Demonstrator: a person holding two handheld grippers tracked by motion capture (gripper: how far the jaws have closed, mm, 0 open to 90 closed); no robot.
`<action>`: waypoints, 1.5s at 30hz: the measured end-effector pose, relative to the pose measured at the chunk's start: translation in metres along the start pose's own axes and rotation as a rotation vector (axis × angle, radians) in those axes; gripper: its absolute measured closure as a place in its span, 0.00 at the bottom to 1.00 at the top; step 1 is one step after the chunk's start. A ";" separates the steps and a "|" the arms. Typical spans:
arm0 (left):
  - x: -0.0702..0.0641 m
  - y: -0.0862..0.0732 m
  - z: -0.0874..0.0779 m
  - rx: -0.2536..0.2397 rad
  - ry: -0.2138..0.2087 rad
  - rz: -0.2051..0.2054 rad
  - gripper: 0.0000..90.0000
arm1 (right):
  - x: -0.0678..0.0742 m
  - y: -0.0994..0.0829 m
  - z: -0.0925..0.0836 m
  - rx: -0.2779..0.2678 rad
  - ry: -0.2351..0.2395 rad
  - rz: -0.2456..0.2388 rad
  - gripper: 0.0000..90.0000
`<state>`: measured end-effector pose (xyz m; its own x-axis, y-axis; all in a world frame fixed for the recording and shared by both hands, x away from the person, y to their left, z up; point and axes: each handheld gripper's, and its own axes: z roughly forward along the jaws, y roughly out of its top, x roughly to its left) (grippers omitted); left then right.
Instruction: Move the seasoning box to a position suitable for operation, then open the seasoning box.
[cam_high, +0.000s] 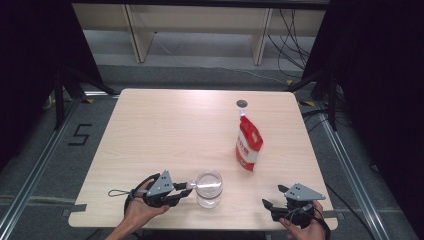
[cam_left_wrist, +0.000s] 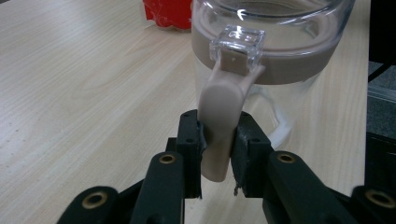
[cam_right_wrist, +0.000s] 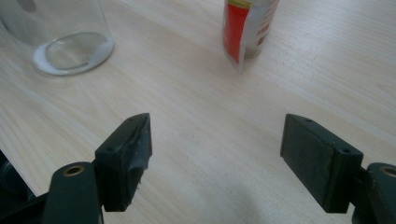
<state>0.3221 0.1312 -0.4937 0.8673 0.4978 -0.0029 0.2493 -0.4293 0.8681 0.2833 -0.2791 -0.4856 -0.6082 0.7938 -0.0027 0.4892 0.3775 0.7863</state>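
- The left gripper (cam_left_wrist: 218, 154) had its jaws clenched on the beige latch tab (cam_left_wrist: 219, 100) of the glass jar (cam_high: 208, 189), which stood at the table's (cam_high: 165, 130) near edge.
- The right gripper (cam_right_wrist: 217, 154) hung released near the red pouch (cam_high: 248, 145).
- Best, I judged, to lift the tab slowly, bracing the jar.

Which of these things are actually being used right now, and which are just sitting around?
In use:
left gripper, shut on the jar's latch
glass jar

Sitting around:
red pouch, standing untouched
right gripper, open over bare table
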 end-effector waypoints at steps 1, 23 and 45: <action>-0.001 0.000 0.000 -0.002 -0.008 -0.003 0.83 | 0.000 0.000 0.000 0.000 0.000 0.000 0.29; -0.001 0.001 -0.003 0.010 -0.027 0.007 0.75 | 0.001 0.001 0.001 0.000 0.030 0.023 0.29; -0.009 0.008 -0.026 -0.017 0.004 -0.140 0.31 | 0.002 0.005 0.004 -0.015 0.033 0.001 0.29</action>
<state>0.3048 0.1427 -0.4742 0.8229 0.5550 -0.1222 0.3603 -0.3432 0.8674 0.2870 -0.2737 -0.4843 -0.6279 0.7781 0.0180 0.4803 0.3692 0.7956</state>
